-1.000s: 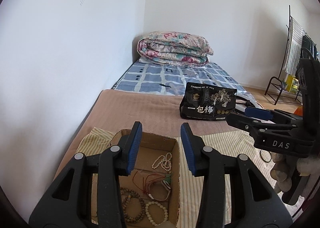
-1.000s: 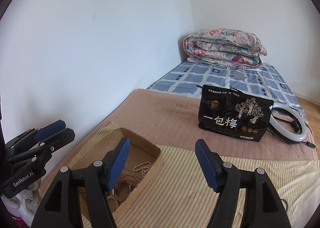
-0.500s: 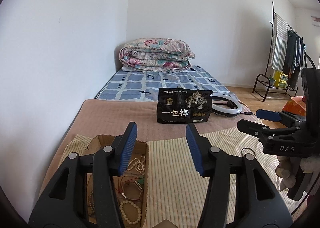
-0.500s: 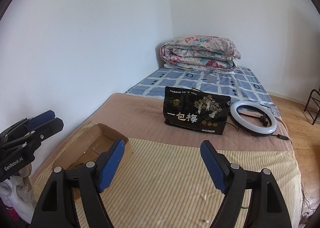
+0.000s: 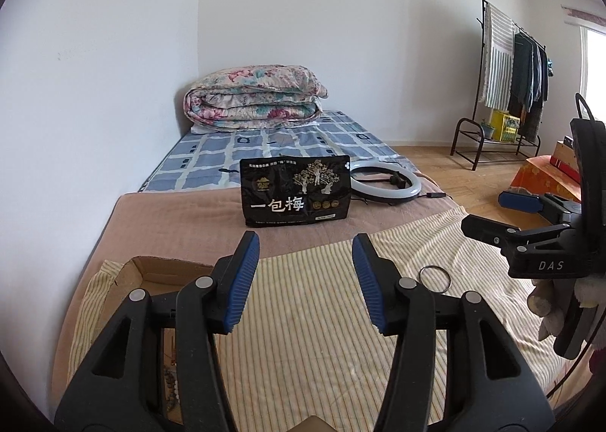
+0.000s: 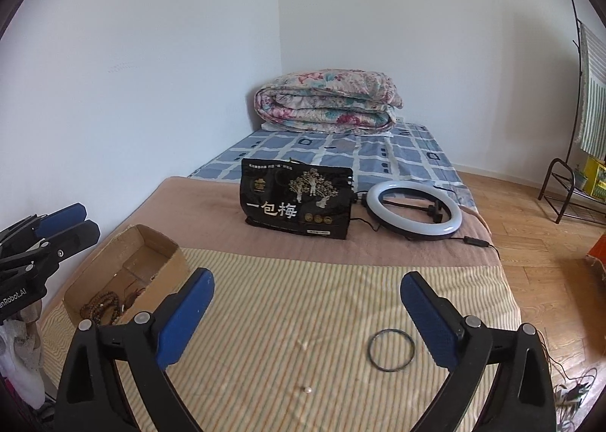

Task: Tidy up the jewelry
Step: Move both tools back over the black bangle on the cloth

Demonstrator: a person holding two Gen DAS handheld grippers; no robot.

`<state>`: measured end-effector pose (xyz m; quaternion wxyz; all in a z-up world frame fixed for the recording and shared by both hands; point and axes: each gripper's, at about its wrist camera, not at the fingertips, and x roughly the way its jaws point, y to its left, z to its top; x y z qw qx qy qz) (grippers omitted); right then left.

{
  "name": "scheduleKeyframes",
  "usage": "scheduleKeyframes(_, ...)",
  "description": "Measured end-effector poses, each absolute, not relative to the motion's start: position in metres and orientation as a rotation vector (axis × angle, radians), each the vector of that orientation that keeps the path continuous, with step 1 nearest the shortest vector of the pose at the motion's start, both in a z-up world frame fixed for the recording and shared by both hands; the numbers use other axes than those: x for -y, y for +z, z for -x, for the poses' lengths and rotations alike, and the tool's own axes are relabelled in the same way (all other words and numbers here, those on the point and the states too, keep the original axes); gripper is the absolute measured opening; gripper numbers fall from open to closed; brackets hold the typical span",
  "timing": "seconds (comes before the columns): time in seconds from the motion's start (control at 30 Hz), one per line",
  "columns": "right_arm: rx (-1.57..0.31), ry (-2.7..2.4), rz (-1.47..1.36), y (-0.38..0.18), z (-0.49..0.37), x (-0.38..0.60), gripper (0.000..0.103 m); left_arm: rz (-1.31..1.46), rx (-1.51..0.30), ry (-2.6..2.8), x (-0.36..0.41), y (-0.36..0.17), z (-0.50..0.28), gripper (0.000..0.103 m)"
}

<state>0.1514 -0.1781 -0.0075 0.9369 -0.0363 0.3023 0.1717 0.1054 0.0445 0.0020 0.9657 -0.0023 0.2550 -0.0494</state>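
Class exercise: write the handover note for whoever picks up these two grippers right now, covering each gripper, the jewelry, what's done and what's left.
Left hand-held gripper: open, empty, above the striped cloth.
Right hand-held gripper: open, empty, above the same cloth.
Cardboard box at the cloth's left edge holds beaded bracelets and red cord pieces.
Loose on the cloth: a thin dark bangle near the right hand-held gripper's right finger, and a small bead.
Done: several pieces sit in the box.
Left: probably the bangle and bead, likely into the box.
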Motion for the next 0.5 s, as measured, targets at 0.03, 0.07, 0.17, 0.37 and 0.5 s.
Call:
scheduleKeyframes(0.03, -0.623, 0.342, 0.071, -0.009, -0.153, 0.184, 0.101, 0.003, -0.523, -0.108, -0.041, 0.0, -0.107, 0.052)
scheduleKeyframes(0.07, -0.628, 0.33, 0.066, -0.011, -0.154, 0.191, 0.101, 0.002, -0.535, -0.117, -0.036, -0.002, -0.109, 0.052)
scheduleKeyframes(0.17, -0.645, 0.295, 0.051, -0.018, -0.157, 0.209, 0.102, 0.002, -0.565, -0.142, -0.026, -0.01, -0.114, 0.052)
scheduleKeyframes(0.37, -0.7, 0.226, 0.027, -0.038, -0.17, 0.247, 0.103, 0.028, -0.616, -0.21, -0.01, -0.026, -0.125, 0.052)
scheduleKeyframes(0.5, -0.742, 0.19, -0.016, -0.059, -0.181, 0.271, 0.103, 0.007, -0.645, -0.253, 0.005, -0.038, -0.13, 0.052)
